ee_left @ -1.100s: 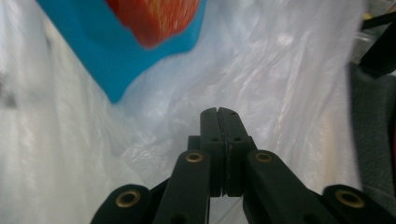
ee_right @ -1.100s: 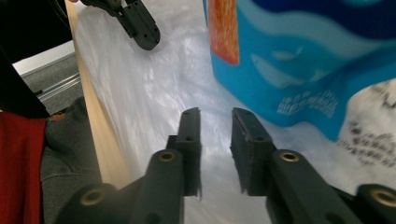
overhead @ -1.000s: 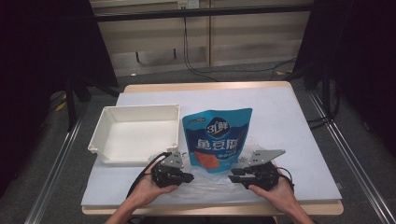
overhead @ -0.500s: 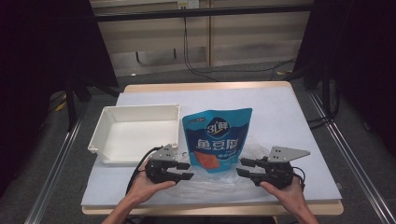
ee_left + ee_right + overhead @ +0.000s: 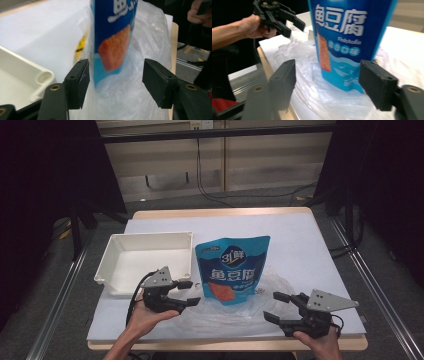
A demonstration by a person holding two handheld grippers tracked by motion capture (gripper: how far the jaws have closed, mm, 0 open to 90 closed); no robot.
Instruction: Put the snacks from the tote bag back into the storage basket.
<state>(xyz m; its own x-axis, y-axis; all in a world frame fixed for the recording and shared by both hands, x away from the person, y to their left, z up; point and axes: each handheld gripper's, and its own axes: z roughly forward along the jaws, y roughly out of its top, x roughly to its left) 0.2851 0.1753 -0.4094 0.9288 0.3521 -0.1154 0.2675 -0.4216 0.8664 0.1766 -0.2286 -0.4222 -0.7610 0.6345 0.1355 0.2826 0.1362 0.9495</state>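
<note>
Presently both claws, left claw [image 5: 192, 292] and right claw [image 5: 274, 306], are held apart, empty, beside the blue pouch [image 5: 231, 269] lying on a clear plastic bag [image 5: 235, 312]. If only thin film is pinched, the bag could be torn or the pouch dragged aside.

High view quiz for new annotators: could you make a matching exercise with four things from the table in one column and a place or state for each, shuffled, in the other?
Things:
1. blue pouch
2. white tray
3. clear plastic bag
4. right gripper

Places or states:
A. empty, at the table's left
B. open, near the front right edge
C. crumpled flat under the pouch
D. upright at the middle, printed side toward the person

Pairs: 1-D, 2-A, 3-C, 4-B
</note>
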